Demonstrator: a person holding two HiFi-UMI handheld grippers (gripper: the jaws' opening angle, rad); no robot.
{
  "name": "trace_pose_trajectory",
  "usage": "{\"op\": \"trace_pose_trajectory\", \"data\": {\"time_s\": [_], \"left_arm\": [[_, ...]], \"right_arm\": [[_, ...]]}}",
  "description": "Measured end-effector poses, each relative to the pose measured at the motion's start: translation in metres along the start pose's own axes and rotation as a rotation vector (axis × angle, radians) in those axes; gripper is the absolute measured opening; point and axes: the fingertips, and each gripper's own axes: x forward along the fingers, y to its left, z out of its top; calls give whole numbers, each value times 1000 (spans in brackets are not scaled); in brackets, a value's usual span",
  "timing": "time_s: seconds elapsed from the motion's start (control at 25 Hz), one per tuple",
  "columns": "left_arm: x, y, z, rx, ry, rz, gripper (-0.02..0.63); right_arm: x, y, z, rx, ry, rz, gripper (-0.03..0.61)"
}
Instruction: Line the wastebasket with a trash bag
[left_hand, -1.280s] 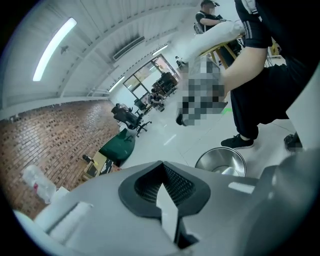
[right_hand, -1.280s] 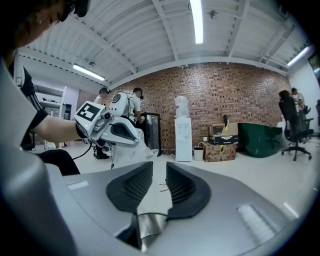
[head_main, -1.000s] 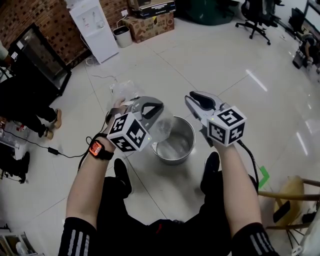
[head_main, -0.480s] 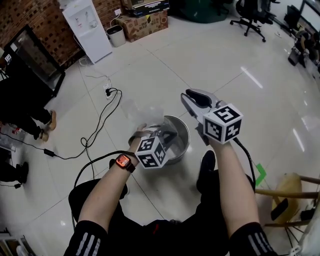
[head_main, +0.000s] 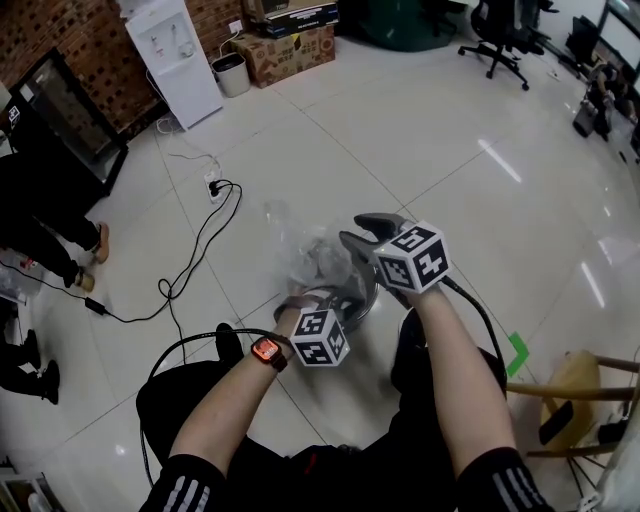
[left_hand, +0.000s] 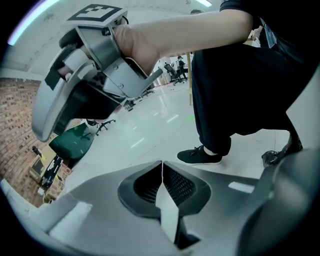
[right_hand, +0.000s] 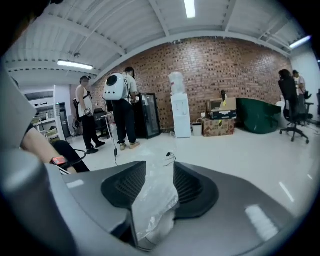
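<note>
A black cable (head_main: 190, 262) loops over the pale tiled floor (head_main: 480, 140) on the left. Just right of it, low at the near rim of the wastebasket (head_main: 358, 298), the left gripper (head_main: 312, 298) has its fingers pressed together on a thin pale sheet that looks like film of the trash bag (head_main: 305, 250). The clear bag stands up crumpled over the metal wastebasket and hides most of its mouth. Further right, the right gripper (head_main: 362, 232) reaches in over the wastebasket's far side. Its fingers have just been opening and stand apart. In the right gripper view a wrinkled fold of the bag hangs loose between them, not squeezed by the pads (right_hand: 192, 185).
</note>
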Motion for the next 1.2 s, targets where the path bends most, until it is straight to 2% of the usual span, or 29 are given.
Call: {"op": "trace_pose_trajectory", "data": {"time_s": [0.12, 0.32, 0.4, 0.56, 0.6, 0.64, 0.72, 0.92, 1.08, 1.12, 1.2], "left_arm": [[1, -10, 0, -3, -3, -11, 3], [9, -27, 1, 2, -8, -46, 3], [12, -29, 0, -6, -12, -48, 6], [15, -30, -1, -26, -14, -52, 14], [15, -31, -1, -25, -14, -55, 24], [15, -32, -1, -23, -14, -59, 38], [11, -34, 0, -15, -13, -69, 79], [-23, -35, 6, 46, -27, -60, 112], [-64, -34, -1, 40, -10, -75, 118], [-75, -28, -6, 37, 3, -51, 118], [-98, 3, -23, 33, 53, 74, 118]], "right_arm": [[12, -1, -37, 56, 120, 9, 184], [26, 12, -71, 189, 203, 85, 184], [30, 17, -82, 174, 264, 95, 184], [34, 24, -111, 63, 406, 85, 181], [34, 24, -117, 55, 426, 82, 166], [35, 24, -120, 50, 439, 76, 122], [35, 21, -122, 37, 441, 61, 6], [30, 13, -102, 40, 361, 29, 6], [27, 6, -91, 26, 315, -3, 6], [26, 6, -89, 25, 307, -6, 6], [25, 6, -86, 19, 295, -10, 6]]}}
